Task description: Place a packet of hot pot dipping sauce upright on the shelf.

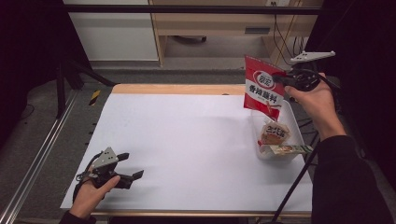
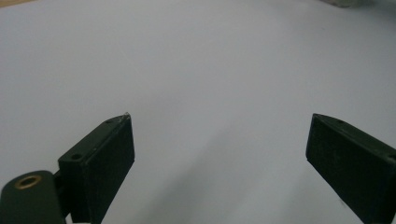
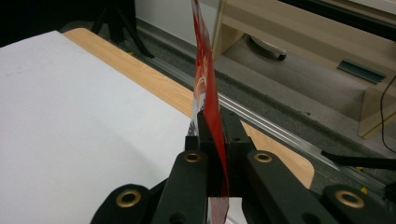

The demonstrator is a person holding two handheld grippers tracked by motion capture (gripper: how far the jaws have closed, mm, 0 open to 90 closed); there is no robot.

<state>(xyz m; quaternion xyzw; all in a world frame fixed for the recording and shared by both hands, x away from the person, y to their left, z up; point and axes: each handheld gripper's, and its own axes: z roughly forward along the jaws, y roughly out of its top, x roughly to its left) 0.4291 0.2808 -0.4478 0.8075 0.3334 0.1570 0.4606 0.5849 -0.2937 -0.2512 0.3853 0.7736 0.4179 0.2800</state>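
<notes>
With the right gripper (image 1: pixel 280 77) clenched on the flat red foil seasoning packet (image 1: pixel 264 88), keep it pinched deep between the jaws while the left gripper (image 1: pixel 133 165) idles released.

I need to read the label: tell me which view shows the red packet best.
The high view: the red packet hangs face-on there, print readable, pinched by the right gripper above the clear bin. The right gripper view shows it edge-on, a thin red strip clamped between the jaws. The left gripper view looks across bare white table.
</notes>
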